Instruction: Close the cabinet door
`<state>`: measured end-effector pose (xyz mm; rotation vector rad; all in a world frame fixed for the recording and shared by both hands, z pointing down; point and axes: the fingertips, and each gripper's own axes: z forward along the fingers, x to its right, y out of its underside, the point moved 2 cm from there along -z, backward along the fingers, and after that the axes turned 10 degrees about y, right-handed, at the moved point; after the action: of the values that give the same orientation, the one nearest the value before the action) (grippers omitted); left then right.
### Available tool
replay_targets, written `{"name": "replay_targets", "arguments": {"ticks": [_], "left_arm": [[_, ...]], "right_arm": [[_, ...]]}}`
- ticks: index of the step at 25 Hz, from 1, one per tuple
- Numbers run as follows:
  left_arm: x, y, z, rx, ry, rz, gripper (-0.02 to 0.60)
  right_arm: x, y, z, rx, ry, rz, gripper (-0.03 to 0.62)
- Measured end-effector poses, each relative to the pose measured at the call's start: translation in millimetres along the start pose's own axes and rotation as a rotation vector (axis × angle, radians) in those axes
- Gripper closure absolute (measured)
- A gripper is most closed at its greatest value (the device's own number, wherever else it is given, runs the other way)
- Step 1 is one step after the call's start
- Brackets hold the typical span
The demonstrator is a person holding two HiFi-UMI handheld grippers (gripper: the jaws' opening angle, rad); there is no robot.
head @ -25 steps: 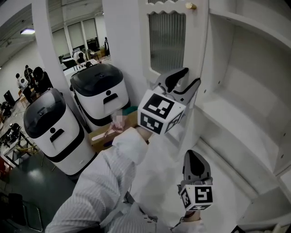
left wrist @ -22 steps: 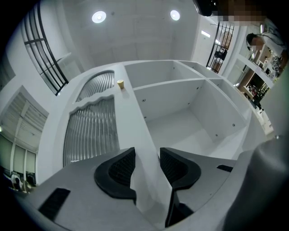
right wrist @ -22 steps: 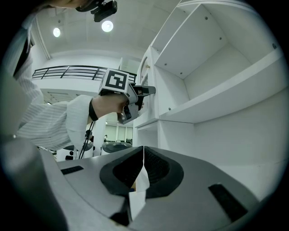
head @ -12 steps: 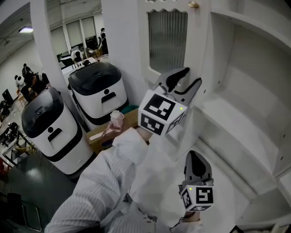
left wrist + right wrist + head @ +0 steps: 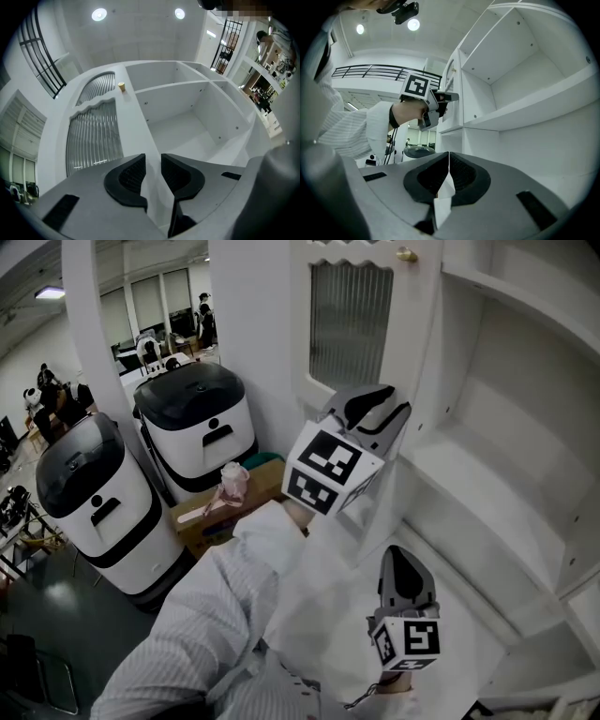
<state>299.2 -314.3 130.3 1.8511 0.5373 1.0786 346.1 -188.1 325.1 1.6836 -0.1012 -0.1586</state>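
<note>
The white cabinet door point(image 5: 424, 362), with a ribbed glass pane point(image 5: 349, 322) and a small brass knob point(image 5: 406, 255), stands swung out from the open cabinet point(image 5: 497, 493). My left gripper point(image 5: 386, 412) is raised at the door's free edge, below the knob. In the left gripper view the door edge point(image 5: 133, 117) runs between the pads of the left gripper point(image 5: 153, 161); its jaws have just been closing and now press on it. My right gripper point(image 5: 401, 559) hangs lower, in front of the bottom shelf, shut with nothing in it point(image 5: 448, 159).
Bare white shelves point(image 5: 178, 136) fill the cabinet to the right of the door. Left of the door stand two white bins with black lids point(image 5: 197, 427) point(image 5: 94, 493) and a cardboard box point(image 5: 220, 507). People sit far off at the left.
The left gripper's jaws have narrowed onto the door's edge. Both hands stay where they were; the head view has shifted slightly.
</note>
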Motion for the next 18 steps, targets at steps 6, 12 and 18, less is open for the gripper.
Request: {"name": "replay_targets", "arguments": {"ticks": [6, 12, 18], "left_arm": [[13, 1, -25, -0.018, 0.042, -0.024, 0.494], [57, 10, -65, -0.026, 0.107, -0.086, 0.511], [103, 41, -97, -0.056, 0.155, -0.153, 0.525]], "right_arm": [[-2, -14, -6, 0.01, 0.01, -0.016, 0.58], [-14, -26, -18, 0.021, -0.013, -0.038, 0.58], [-27, -13, -23, -0.005, -0.031, -0.035, 0.58]]}}
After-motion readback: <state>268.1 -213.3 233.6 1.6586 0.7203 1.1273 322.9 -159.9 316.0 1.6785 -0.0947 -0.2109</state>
